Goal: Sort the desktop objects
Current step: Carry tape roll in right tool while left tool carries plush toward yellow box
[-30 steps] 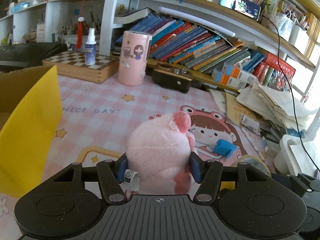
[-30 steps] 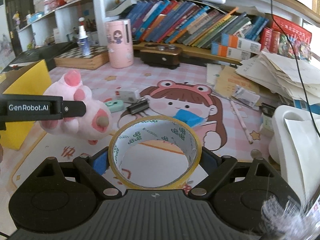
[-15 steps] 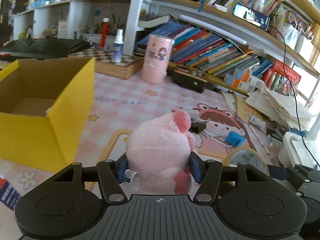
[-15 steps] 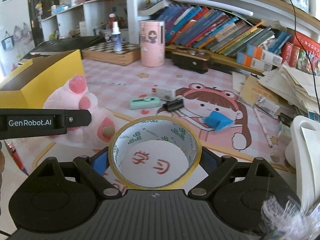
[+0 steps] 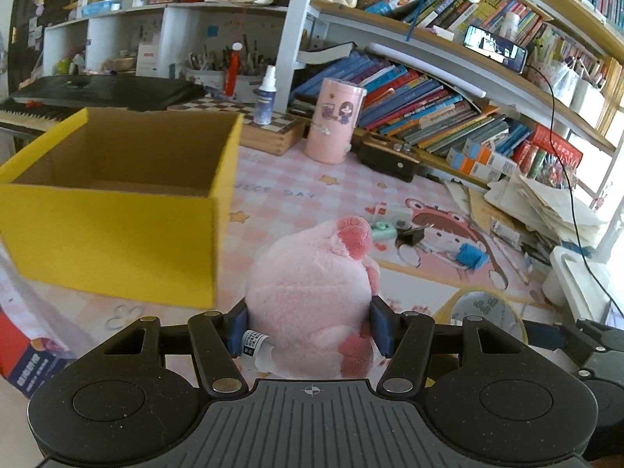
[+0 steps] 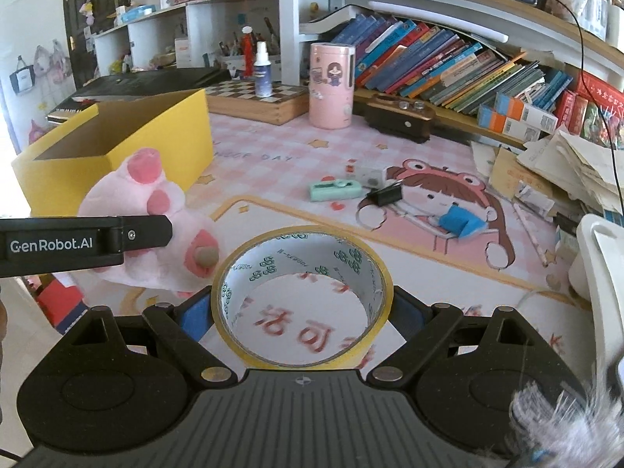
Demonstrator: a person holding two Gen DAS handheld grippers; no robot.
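The left gripper [image 5: 308,325] pinches a pink plush toy [image 5: 312,296] above the mat, just right of the open yellow box [image 5: 117,230]. To its right, the right gripper [image 6: 302,312] clamps a tape roll [image 6: 300,296] between its widely set pads, near the mat's front edge.

Pink plush toy [image 5: 312,292], darker pink paws. Yellow tape roll [image 6: 302,296], white inner face, green print. Yellow cardboard box [image 5: 117,230], brown inside. Pink-white checked desk mat [image 6: 273,148]. Mint stapler [image 6: 335,190].
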